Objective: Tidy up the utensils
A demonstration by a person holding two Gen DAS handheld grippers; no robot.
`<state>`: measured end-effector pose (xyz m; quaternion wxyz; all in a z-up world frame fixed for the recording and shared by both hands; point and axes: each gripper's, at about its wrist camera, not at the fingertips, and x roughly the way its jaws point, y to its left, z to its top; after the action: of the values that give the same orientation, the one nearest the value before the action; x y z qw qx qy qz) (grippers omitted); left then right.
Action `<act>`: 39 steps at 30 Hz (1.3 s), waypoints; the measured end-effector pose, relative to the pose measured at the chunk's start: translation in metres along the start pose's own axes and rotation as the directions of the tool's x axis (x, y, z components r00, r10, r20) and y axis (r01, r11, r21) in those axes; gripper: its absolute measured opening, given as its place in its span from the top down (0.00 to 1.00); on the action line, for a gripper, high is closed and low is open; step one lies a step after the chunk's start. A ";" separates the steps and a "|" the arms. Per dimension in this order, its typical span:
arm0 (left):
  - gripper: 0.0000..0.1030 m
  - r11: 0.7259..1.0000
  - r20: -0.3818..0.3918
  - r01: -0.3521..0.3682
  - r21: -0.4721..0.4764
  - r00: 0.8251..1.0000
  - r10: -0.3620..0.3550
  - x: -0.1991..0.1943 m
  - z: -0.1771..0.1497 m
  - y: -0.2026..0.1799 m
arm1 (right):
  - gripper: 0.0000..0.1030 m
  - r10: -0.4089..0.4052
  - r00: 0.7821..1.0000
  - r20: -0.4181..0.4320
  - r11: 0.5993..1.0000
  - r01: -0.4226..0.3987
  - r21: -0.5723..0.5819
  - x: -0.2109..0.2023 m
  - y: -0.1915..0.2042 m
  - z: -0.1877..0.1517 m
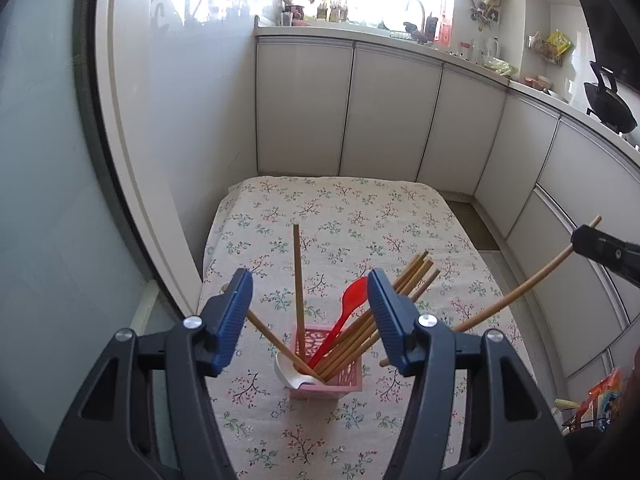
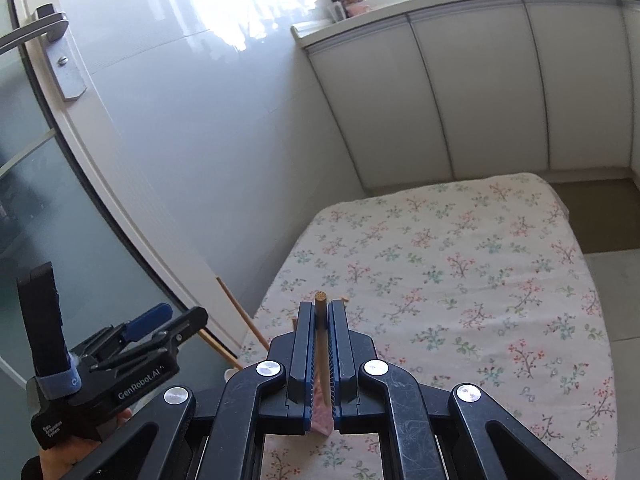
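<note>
The right tool (image 2: 321,320) is pressed together on a single wooden chopstick (image 2: 321,344), which runs up between its blue pads with the cut end poking out past the tips. In the left wrist view that same chopstick (image 1: 516,292) slants down from the right tool (image 1: 588,240) toward the counter (image 1: 360,208), its lower end near the pink basket (image 1: 344,380) but not yet in it.

The left tool (image 1: 310,312) stands spread, with nothing pinched; it hovers just above the basket. One chopstick (image 1: 298,280) stands nearly upright between its pads, untouched.

The basket sits on the flowered cloth, already holding a bundle of chopsticks (image 1: 400,296), a red spoon (image 1: 344,312) and a white spoon (image 1: 288,372).

The step in hand looks like the right-hand chopstick's delivery. Next, its lower tip needs steering over the basket rim, then a release, while the left tool keeps out of the path.
</note>
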<state>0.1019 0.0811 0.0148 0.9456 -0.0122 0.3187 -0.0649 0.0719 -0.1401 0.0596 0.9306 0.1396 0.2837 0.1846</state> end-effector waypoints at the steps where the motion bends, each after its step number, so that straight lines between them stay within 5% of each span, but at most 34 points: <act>1: 0.40 1.000 -0.006 0.002 0.000 1.000 -0.002 -0.002 -0.002 0.001 | 0.95 0.007 1.000 0.002 1.000 -0.007 -0.005 0.002 0.004 0.000; 16: 0.37 0.999 -0.024 0.036 0.006 0.999 -0.036 -0.007 -0.004 0.007 | 0.95 -0.015 0.997 -0.078 0.998 0.011 -0.055 0.059 0.038 -0.010; 20: 0.34 1.000 -0.037 0.026 -0.011 0.999 -0.026 -0.005 -0.005 0.011 | 0.92 0.041 0.995 -0.091 0.999 -0.042 -0.017 0.073 0.032 -0.014; 24: 0.27 0.999 -0.053 0.033 -0.016 0.998 -0.034 -0.004 -0.006 0.011 | 0.59 0.050 0.996 -0.079 0.998 -0.047 0.036 0.069 0.021 -0.011; 33: 0.15 0.998 -0.121 0.033 -0.050 0.992 -0.039 -0.006 -0.016 -0.001 | 0.31 -0.043 0.998 -0.055 0.998 0.045 0.035 0.023 0.009 -0.006; 39: 0.03 1.000 -0.188 0.006 -0.023 0.982 -0.010 -0.010 -0.035 -0.037 | 0.10 -0.203 0.977 -0.069 0.979 0.204 0.014 -0.014 -0.003 -0.026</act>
<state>0.0683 0.0469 -0.0046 0.9107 -0.0176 0.4074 -0.0659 0.0461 -0.1446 0.0443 0.9330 0.1132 0.3296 0.0901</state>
